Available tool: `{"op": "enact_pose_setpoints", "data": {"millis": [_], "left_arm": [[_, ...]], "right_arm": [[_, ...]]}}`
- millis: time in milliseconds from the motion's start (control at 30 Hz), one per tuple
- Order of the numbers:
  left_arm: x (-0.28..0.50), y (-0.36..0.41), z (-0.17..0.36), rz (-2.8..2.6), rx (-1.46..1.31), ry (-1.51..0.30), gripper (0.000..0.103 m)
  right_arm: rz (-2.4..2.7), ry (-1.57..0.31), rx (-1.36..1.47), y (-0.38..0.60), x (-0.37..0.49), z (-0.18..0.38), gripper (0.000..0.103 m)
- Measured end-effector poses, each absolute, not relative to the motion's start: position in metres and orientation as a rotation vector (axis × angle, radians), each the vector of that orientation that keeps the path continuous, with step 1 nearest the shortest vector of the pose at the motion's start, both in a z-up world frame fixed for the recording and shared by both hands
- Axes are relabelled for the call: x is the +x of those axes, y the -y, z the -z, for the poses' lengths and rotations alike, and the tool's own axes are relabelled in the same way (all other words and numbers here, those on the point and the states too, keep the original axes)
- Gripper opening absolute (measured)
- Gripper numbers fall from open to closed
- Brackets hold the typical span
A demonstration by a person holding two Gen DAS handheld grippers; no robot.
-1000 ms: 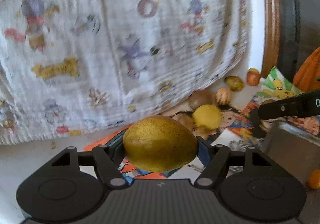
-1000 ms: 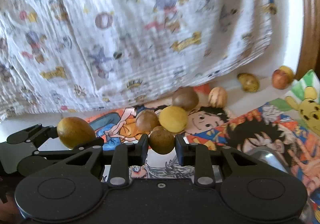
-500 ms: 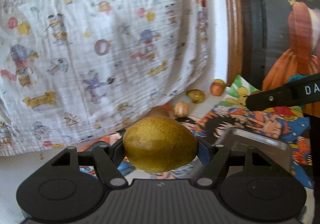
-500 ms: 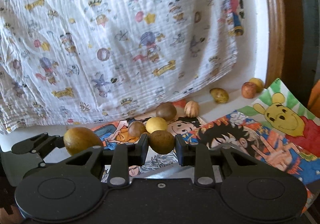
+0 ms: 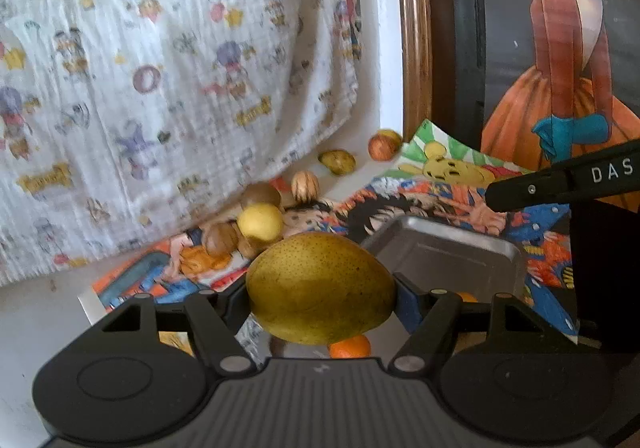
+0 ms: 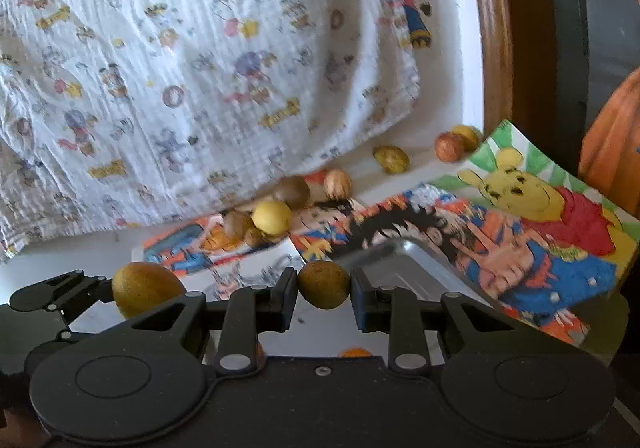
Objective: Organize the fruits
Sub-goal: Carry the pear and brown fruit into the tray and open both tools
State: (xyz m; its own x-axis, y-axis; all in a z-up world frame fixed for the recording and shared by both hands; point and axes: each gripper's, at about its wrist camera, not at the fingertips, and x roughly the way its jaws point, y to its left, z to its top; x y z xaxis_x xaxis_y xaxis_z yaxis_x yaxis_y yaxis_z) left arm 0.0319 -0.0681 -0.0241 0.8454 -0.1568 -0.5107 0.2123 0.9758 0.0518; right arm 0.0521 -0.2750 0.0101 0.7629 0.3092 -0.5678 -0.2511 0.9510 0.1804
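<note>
Yellow-green pear [image 5: 320, 286] pinched in the left gripper [image 5: 320, 296], above the metal tray's [image 5: 448, 256] near edge; right gripper [image 6: 324, 288] clamps a brown fruit [image 6: 324, 285], tray [image 6: 404, 260] just beyond.

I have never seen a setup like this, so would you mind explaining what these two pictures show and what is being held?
A person holds a two-finger gripper in each hand, and each carries a camera looking along its fingers. In the left view, the left gripper clamps a yellow-green pear. In the right view, the right gripper clamps a small brown fruit. Ahead lie a metal tray on cartoon posters, loose fruits, and a printed cloth hanging behind.
</note>
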Motion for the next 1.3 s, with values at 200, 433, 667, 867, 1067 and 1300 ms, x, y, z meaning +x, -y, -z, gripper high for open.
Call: {"op": "enact_pose_setpoints", "data": {"millis": [200, 433, 667, 867, 1067, 1300], "left_arm": [[0.034, 0.081, 0.04, 0.232, 0.1, -0.568, 0.075], [0.048, 0.098, 0.063, 0.261, 0.104, -0.619, 0.075], [0.056, 0.112, 0.078, 0.297, 0.127, -0.648, 0.075], [0.065, 0.122, 0.086, 0.325, 0.152, -0.684, 0.075], [0.062, 0.129, 0.09, 0.328, 0.192, -0.683, 0.075], [0.058, 0.134, 0.091, 0.328, 0.225, -0.676, 0.079]], "right_arm": [[-0.282, -0.666, 0.117, 0.288, 0.056, 0.008, 0.031], [-0.276, -0.709, 0.125, 0.294, 0.074, 0.029, 0.03], [-0.275, -0.766, 0.114, 0.292, 0.098, 0.055, 0.03], [-0.267, -0.802, 0.107, 0.293, 0.12, 0.071, 0.03], [-0.267, -0.825, 0.095, 0.291, 0.137, 0.081, 0.03], [-0.258, -0.856, 0.072, 0.287, 0.149, 0.094, 0.03]]}}
